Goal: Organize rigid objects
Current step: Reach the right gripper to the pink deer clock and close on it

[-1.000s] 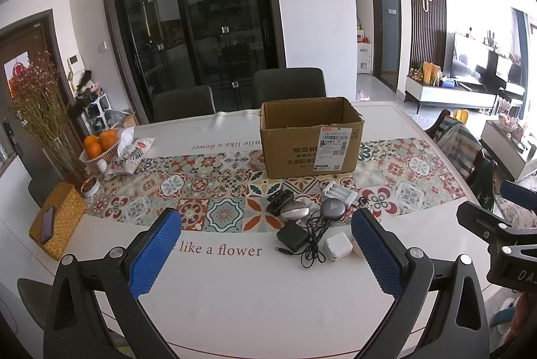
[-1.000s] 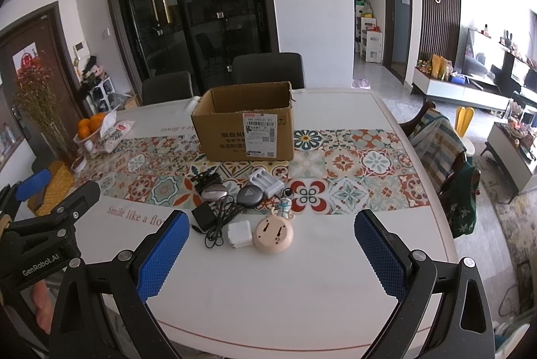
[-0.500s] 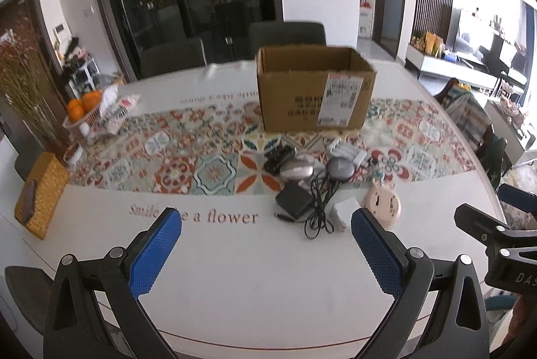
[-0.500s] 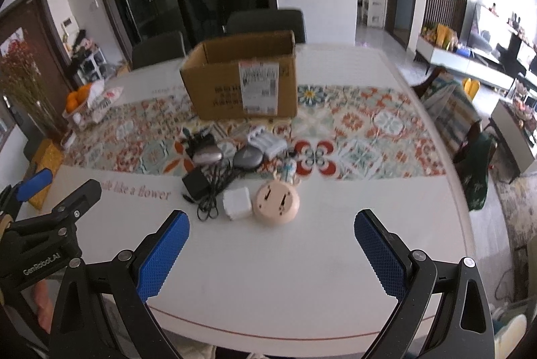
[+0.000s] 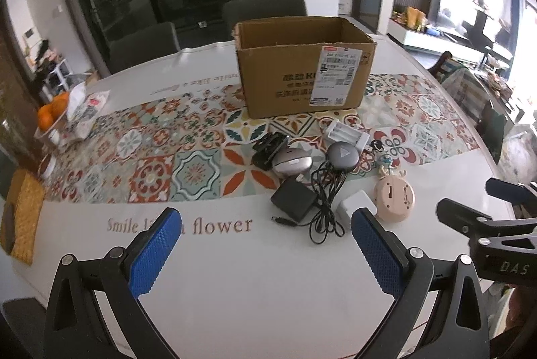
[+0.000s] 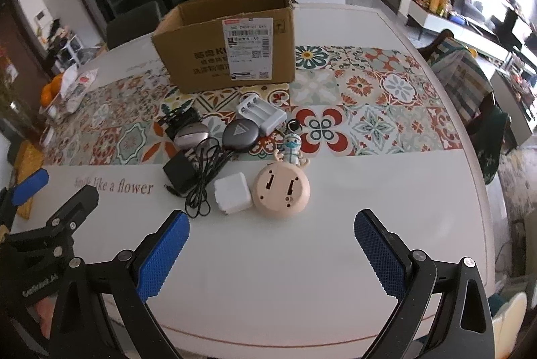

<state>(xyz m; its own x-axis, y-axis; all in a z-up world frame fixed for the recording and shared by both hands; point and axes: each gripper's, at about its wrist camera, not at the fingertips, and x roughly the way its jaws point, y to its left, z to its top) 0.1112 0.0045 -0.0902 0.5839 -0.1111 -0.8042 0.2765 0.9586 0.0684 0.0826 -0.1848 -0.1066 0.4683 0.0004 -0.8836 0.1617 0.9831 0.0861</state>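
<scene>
— Two sets of blue-padded fingers, both mine: how do they stand?

— Both are spread wide with nothing between them. My left gripper (image 5: 265, 244) hangs over the bare white part of the surface (image 5: 255, 285), near the printed words. My right gripper (image 6: 272, 248) hangs over the same white stretch, further to the right.

— Where are the things to be sorted?

— They lie in a loose cluster ahead of me, between my fingers and the cardboard box (image 6: 228, 46). The box stands open-topped on the patterned runner (image 6: 369, 110), label facing me.

— Name what is in the cluster.

— Nearest my right gripper sits a round pink gadget (image 6: 281, 191), and just to its left a white plug cube (image 6: 232, 192), close beside it. A little figurine (image 6: 291, 150) lies at the far edge of the pink one. A black adapter (image 6: 179, 172) lies left of the cube, its black cord (image 6: 204, 177) looped between them. Behind those are a silver oval case (image 6: 192, 137), a dark grey round puck (image 6: 241, 134) and a white battery charger (image 6: 261, 114). Something black (image 5: 268, 147) lies beside the silver case; perhaps a clip, but I cannot make it out.

— Anything else?

— A bowl of oranges (image 5: 50, 114) stands at the far left edge, well apart from the cluster.
</scene>
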